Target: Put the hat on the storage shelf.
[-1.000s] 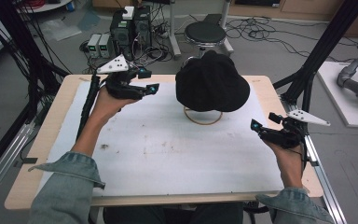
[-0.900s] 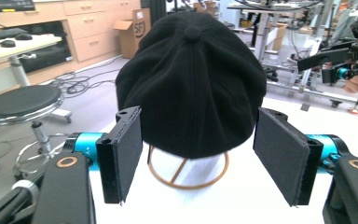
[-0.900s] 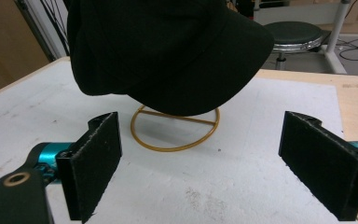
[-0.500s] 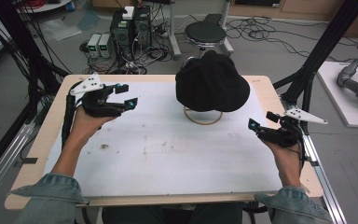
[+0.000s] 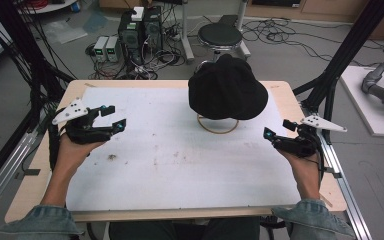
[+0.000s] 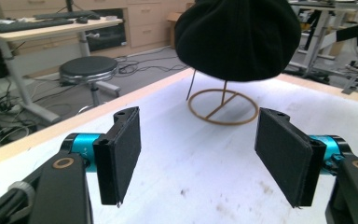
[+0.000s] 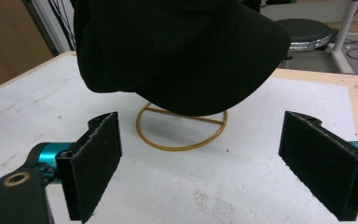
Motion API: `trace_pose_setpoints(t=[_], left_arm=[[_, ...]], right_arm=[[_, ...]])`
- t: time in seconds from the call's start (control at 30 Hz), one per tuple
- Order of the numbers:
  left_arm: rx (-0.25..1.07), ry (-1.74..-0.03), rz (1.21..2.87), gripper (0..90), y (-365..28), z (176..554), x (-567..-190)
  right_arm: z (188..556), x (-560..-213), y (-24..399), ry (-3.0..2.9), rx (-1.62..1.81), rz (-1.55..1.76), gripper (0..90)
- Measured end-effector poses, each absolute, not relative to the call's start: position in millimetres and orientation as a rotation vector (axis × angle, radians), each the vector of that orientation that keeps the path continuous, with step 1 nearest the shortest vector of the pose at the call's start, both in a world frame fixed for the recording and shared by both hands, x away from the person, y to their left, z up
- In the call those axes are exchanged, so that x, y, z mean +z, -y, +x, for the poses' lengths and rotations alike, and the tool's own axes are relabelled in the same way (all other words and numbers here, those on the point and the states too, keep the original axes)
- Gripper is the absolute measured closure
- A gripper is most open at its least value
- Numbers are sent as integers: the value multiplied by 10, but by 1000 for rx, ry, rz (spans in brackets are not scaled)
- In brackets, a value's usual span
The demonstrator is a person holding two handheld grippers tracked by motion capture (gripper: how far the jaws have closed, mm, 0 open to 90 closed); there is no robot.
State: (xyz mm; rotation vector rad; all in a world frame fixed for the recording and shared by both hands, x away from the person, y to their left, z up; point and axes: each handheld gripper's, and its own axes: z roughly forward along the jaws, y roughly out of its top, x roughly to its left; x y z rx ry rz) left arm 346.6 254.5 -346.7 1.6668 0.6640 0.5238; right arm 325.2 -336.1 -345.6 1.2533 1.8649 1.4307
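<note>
The left gripper (image 5: 113,117) hangs over the left part of the table, its jaws spread wide with nothing between them, and in the left gripper view its flat black pads (image 6: 123,156) face each other across bare tabletop. Ahead of it and to its right, well apart, a black cap (image 5: 227,89) sits on a thin gold wire stand (image 5: 218,125), whose round ring base lies flat on the surface. The right gripper (image 5: 276,129) is held just beyond the cap's right side, near the table's right edge, likewise released, jaws wide and grasping nothing; from the right gripper view the cap (image 7: 177,51) and the ring of the stand (image 7: 182,128) lie straight ahead between its pads (image 7: 95,163). The table (image 5: 170,165) has a white, scuffed top with dark smudges and a pale wooden border. Behind the left gripper, past the table's far edge, are computer boxes (image 5: 140,27) and tangled cables on the floor; behind the cap stands a round black stool (image 5: 220,36). The cap looks soft and matte, fabric, with a short brim; the stand is slender, smooth metal wire
</note>
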Motion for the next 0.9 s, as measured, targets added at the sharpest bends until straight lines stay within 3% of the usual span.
trace_pose_setpoints(t=[0.4, 0.9], left_arm=[[584, -731, 1645, 315, -2693, 3210, -3714], [583, -759, 1651, 314, -2731, 3188, -3855]], right_arm=[[3276, -3513, 3293, -1893, 1421, 1252, 129], [3308, -3554, 3216, -1924, 1407, 1241, 129]])
